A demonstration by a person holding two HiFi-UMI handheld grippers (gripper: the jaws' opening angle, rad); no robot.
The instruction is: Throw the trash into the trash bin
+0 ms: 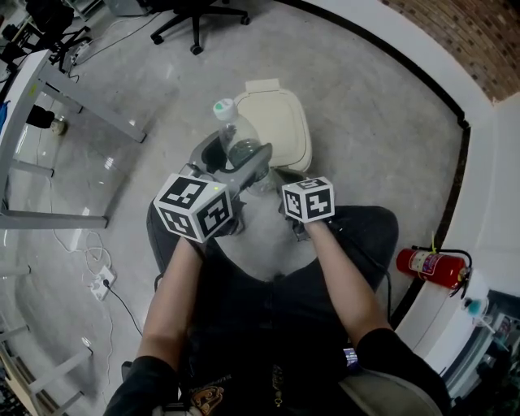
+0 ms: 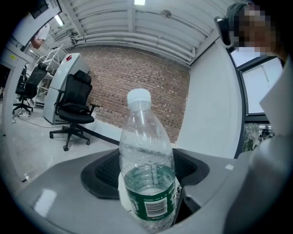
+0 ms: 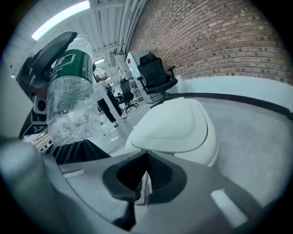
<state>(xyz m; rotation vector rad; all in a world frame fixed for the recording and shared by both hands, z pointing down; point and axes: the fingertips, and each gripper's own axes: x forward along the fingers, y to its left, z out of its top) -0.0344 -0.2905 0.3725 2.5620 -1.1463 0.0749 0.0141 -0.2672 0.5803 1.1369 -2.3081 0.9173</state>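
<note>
A clear plastic bottle (image 1: 233, 140) with a white cap, a green label and a little water stands upright in my left gripper (image 1: 241, 165), which is shut on its lower body (image 2: 147, 183). The cream trash bin (image 1: 276, 122) sits on the floor just beyond both grippers, its lid down. In the right gripper view the bin (image 3: 176, 124) lies straight ahead and the bottle (image 3: 73, 96) hangs at the upper left. My right gripper (image 3: 143, 183) is shut on a small white scrap of paper (image 3: 145, 186). In the head view it (image 1: 280, 188) is right of the bottle.
A red fire extinguisher (image 1: 431, 266) stands by the curved white wall at the right. Desk legs (image 1: 89, 106) and a power strip (image 1: 101, 284) are on the left, and an office chair base (image 1: 195, 20) is at the far side. The person's knees are below the grippers.
</note>
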